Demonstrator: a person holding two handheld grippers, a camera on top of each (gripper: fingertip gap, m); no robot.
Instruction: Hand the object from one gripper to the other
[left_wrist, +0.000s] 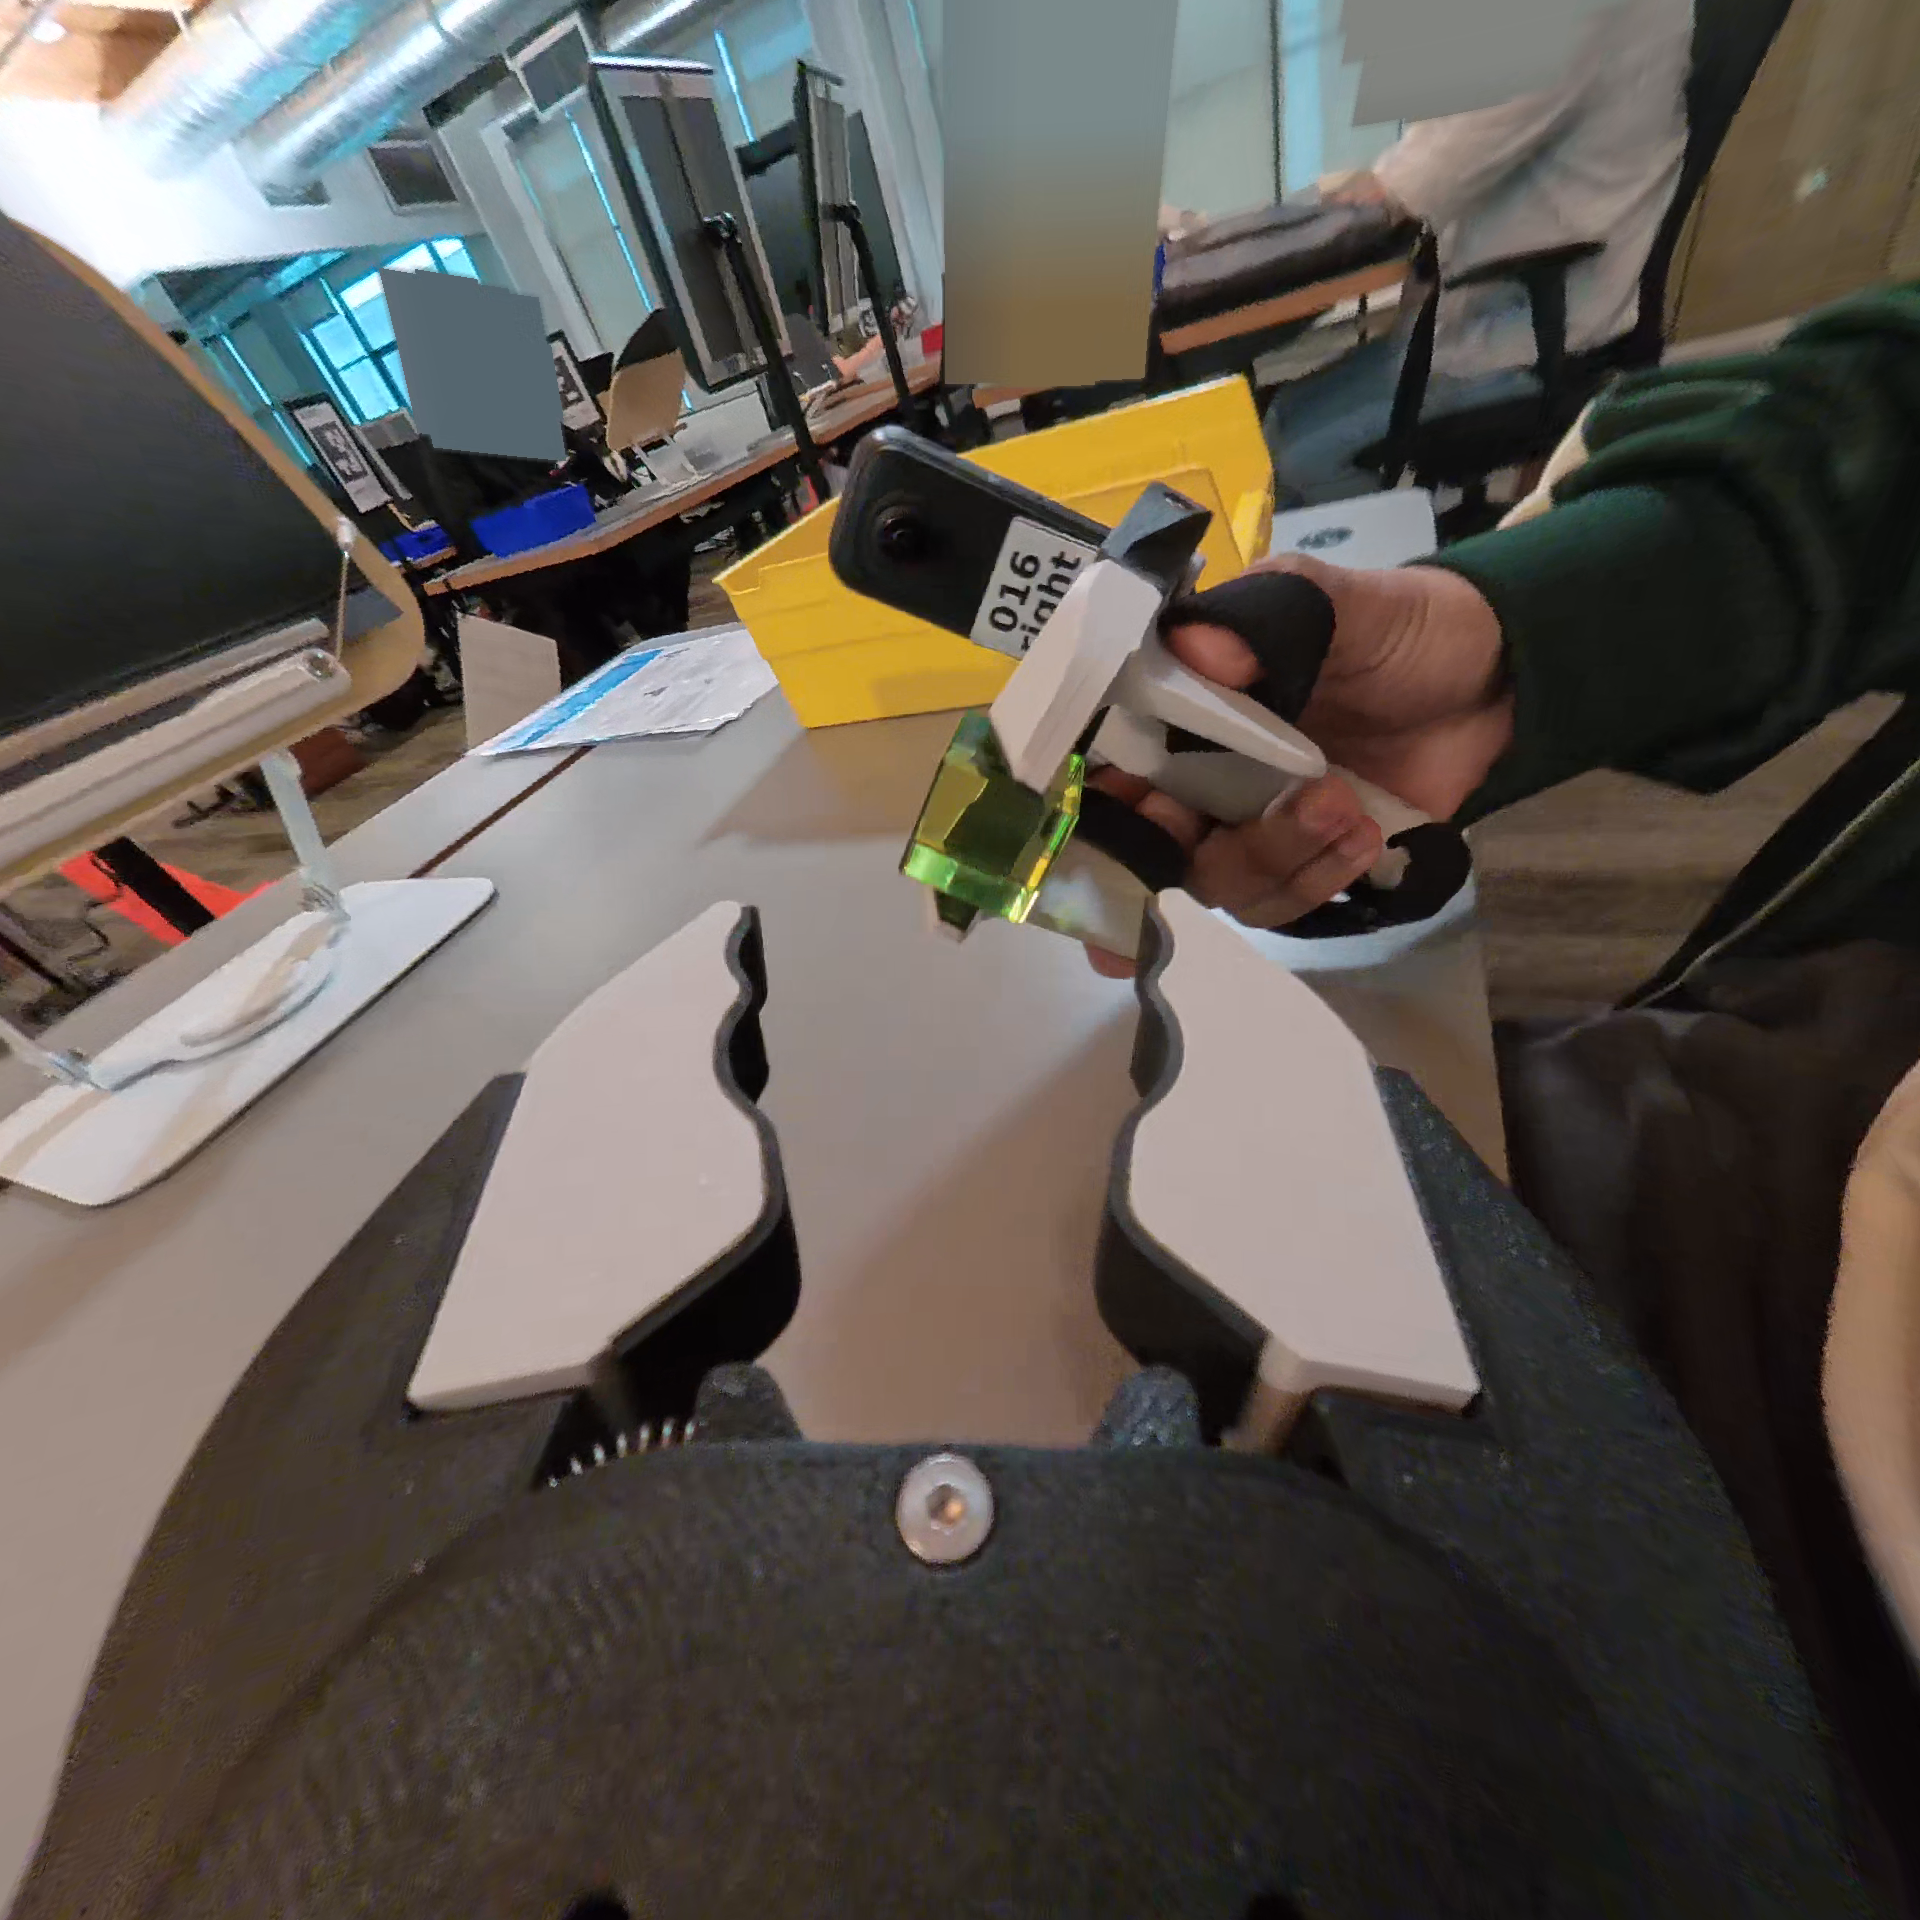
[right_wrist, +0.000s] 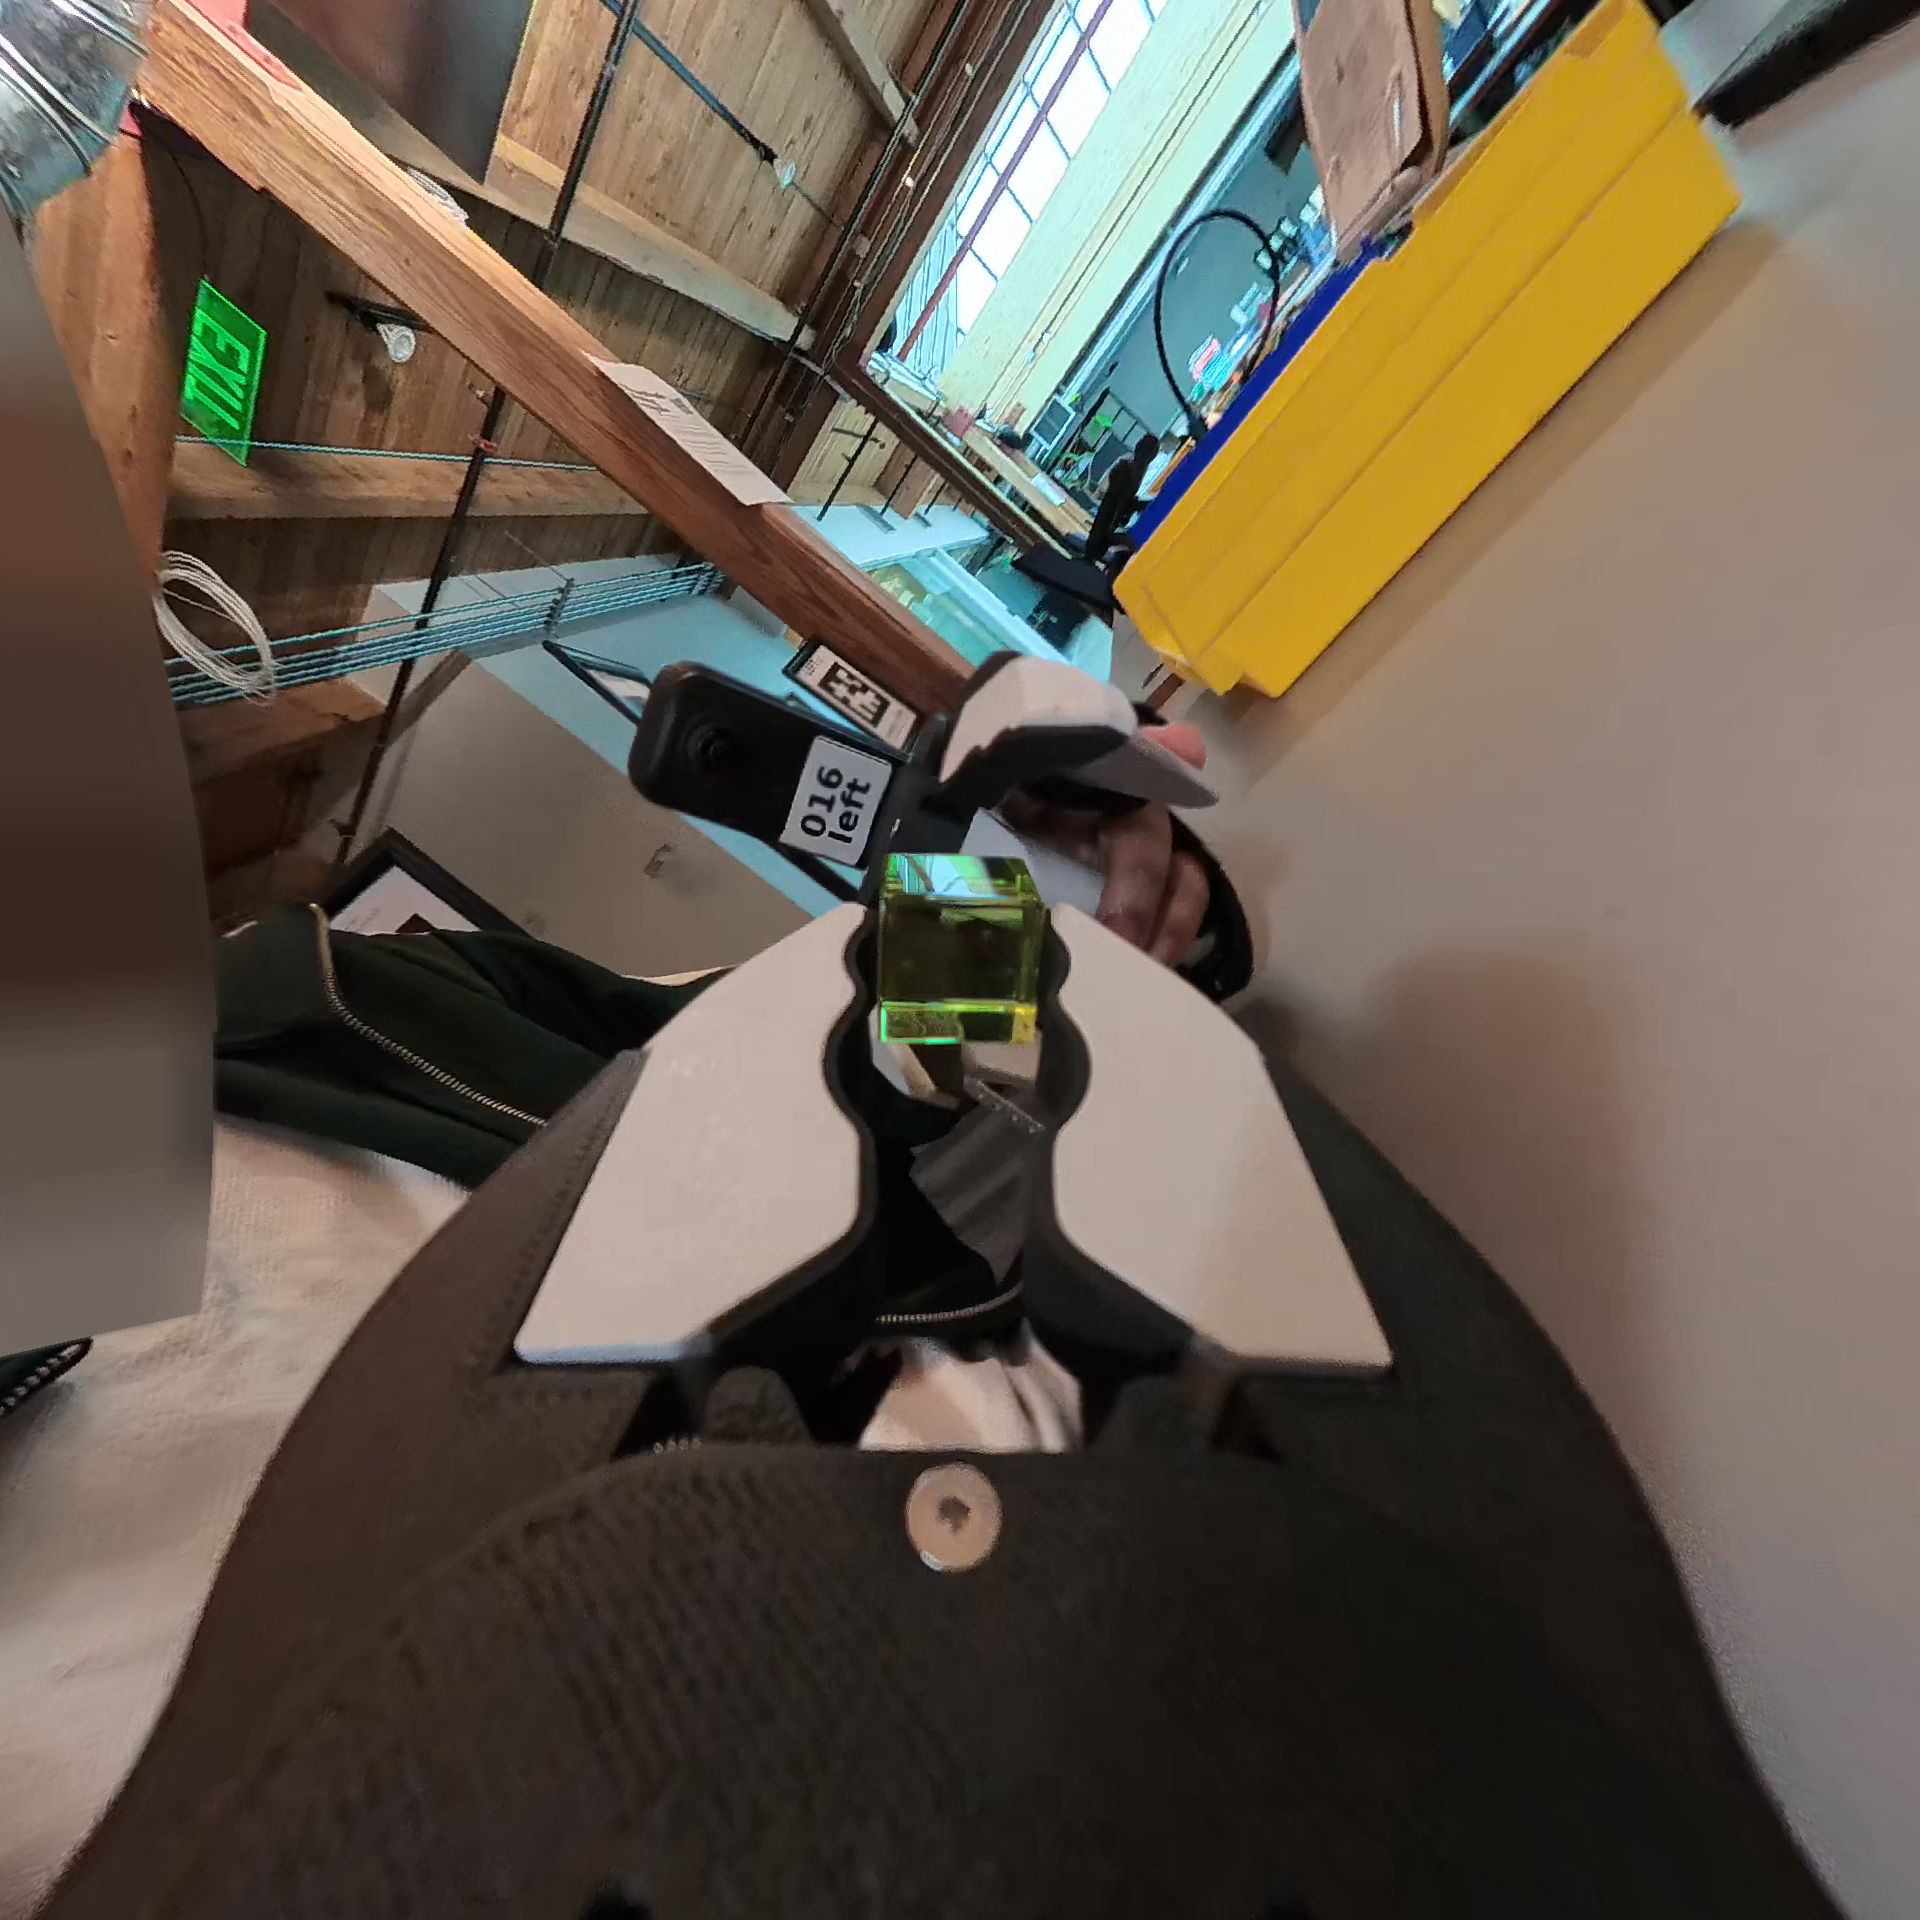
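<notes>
A translucent green cube (right_wrist: 956, 956) sits clamped between the white fingers of my right gripper (right_wrist: 958, 935), held in the air above the table. In the left wrist view the same cube (left_wrist: 977, 842) hangs at the tips of the right gripper (left_wrist: 1003, 821), which a hand in a dark green sleeve (left_wrist: 1714, 582) holds. My left gripper (left_wrist: 948, 935) is open and empty, its fingertips just below and in front of the cube, without touching it. The left gripper's body and camera also show just beyond the cube in the right wrist view (right_wrist: 1039, 748).
The grey table (left_wrist: 883, 1122) lies under both grippers. A yellow bin (left_wrist: 831, 634) stands at its far end and also shows in the right wrist view (right_wrist: 1403, 416). A monitor on a white stand base (left_wrist: 260, 1018) is at the left. A printed sheet (left_wrist: 644, 696) lies near the bin. Less than 4 cm separates the two grippers' tips.
</notes>
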